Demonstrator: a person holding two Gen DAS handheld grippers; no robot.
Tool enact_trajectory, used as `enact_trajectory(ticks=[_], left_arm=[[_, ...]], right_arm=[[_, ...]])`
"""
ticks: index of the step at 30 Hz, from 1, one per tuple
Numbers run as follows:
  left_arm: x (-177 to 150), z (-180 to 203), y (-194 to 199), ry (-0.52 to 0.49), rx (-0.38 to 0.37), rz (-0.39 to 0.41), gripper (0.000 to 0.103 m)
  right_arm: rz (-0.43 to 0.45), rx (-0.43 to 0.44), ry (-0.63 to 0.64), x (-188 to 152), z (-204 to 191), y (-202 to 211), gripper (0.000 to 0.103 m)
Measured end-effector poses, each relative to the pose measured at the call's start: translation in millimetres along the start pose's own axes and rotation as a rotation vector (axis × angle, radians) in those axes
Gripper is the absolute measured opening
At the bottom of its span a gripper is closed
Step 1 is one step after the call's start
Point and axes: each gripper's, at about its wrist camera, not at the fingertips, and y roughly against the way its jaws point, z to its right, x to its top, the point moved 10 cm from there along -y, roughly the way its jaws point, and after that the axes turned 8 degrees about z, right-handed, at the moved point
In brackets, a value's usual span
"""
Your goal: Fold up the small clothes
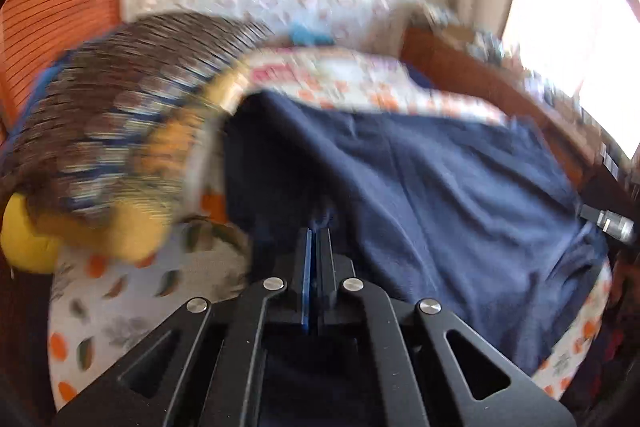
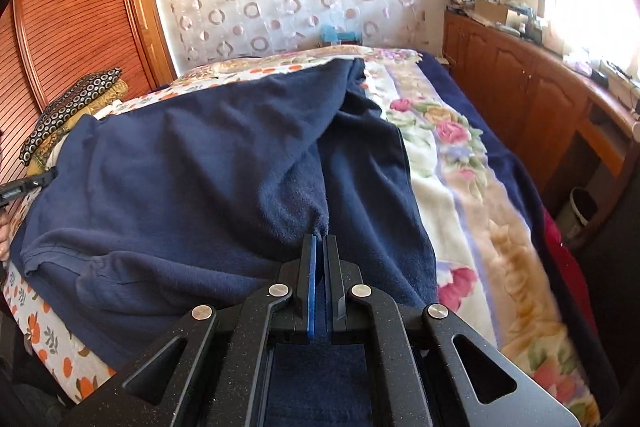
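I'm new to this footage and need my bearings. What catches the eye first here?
A big navy fleece garment sprawls across the bed, covering most of the flowered bedspread. The left hand-held gripper and right hand-held gripper are each shut on a pinch of it. Patterned cushions are stacked at the bed's left edge.

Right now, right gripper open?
No: in the right wrist view the right gripper has its jaws closed together, pinching a fold of the navy fleece garment.

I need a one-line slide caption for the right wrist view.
Right gripper, jaws shut, pinches a fold of the dark navy fleece garment spread over the floral bed blanket.
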Motion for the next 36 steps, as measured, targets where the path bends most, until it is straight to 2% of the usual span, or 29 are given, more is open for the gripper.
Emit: enact_trajectory(ticks=[1,3,7,12,18,20,21,22,23,24,30,32,34,36], left_arm=[[2.6,-10.9,12.6,0.045,0.019,0.036,0.003],[-3.2,-23.0,21.2,0.078,0.049,0.032,0.003],[-23.9,-31.9,22.0,0.056,0.079,-0.020,0.003],[-32.4,-44.9,38.0,0.083,0.094,-0.005,0.003],[-33.7,-49.0,48.3,0.044,0.114,-0.003,0.004],[-32.0,-45.8,49.1,0.030,0.101,0.001,0.023],[-31.0,-44.4,50.0,0.033,0.086,0.008,0.038],[-29.2,-43.5,49.0,0.039,0.076,0.012,0.047],[-29.1,-45.0,48.1,0.044,0.072,0.007,0.050],[-29.3,-44.2,45.4,0.048,0.068,-0.004,0.058],[-33.5,-44.6,24.1,0.065,0.069,-0.063,0.059],[-38.8,-43.6,16.8,0.078,0.061,-0.094,0.059],[-41.8,-43.1,13.3,0.073,0.064,-0.107,0.059],[-43.8,-42.1,12.3,0.072,0.064,-0.112,0.059]], right_arm=[[0.002,0.001,-0.003,0.8,1.4,-0.4,0.002],[0.005,0.000,-0.002,2.0,-1.3,-1.1,0.002],[0.004,-0.003,0.010,2.3,-7.7,-0.8,0.002],[0.008,-0.015,0.035,-3.2,-9.6,2.1,0.002],[0.010,-0.014,0.059,-4.1,-11.0,5.5,0.003],[0.024,-0.003,0.062,-2.9,-12.7,10.6,0.003],[0.032,0.002,0.064,-1.8,-13.9,13.9,0.003],[0.040,0.002,0.069,-0.3,-15.3,17.9,0.003],[0.047,0.002,0.075,0.8,-16.2,21.1,0.003],[0.055,0.005,0.082,2.0,-17.4,24.5,0.003],[0.087,0.045,0.096,7.7,-35.5,40.0,0.003],[0.087,0.071,0.095,9.4,-45.8,41.7,0.011],[0.085,0.098,0.104,9.4,-58.4,41.7,0.034],[0.091,0.120,0.117,9.3,-70.9,40.2,0.048]])
